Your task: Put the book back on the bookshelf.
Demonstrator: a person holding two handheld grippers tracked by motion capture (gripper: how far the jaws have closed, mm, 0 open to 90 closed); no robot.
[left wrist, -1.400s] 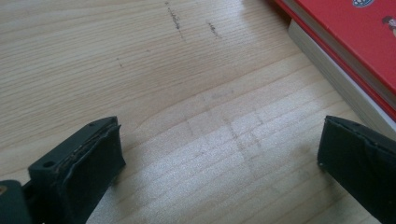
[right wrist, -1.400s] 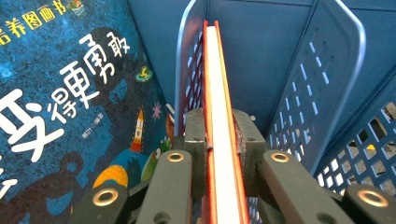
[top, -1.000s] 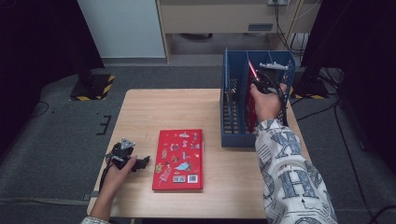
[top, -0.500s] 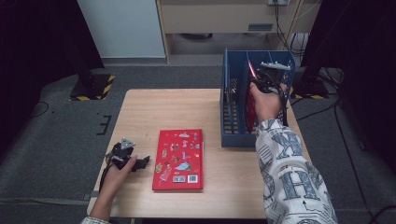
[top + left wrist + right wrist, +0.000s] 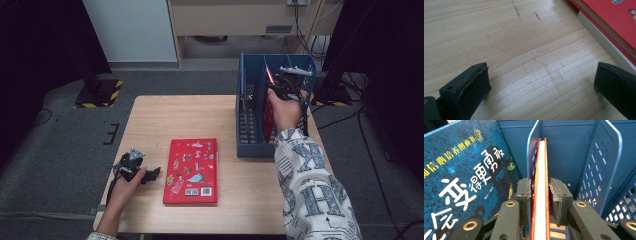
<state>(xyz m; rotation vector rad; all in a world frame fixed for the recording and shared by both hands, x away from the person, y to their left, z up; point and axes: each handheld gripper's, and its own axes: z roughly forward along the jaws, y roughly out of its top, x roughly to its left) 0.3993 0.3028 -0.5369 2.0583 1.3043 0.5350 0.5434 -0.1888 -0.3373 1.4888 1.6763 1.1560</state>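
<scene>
Red hardcover book (image 5: pixel 540 195), thin, flat, stands on edge in perforated blue plastic bin (image 5: pixel 599 170), long axis upright; right hand-held gripper (image 5: pixel 540 197) jaws just eased, barely straddling it; left hand-held gripper (image 5: pixel 541 95) spread over wood-grain bench (image 5: pixel 511 50).

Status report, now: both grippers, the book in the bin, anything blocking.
Right gripper astride upright red book inside blue bin, jaws just eased, right pad barely clear. Left gripper open, low over table, beside flat red book. Blue book next slot, nothing blocking.
</scene>
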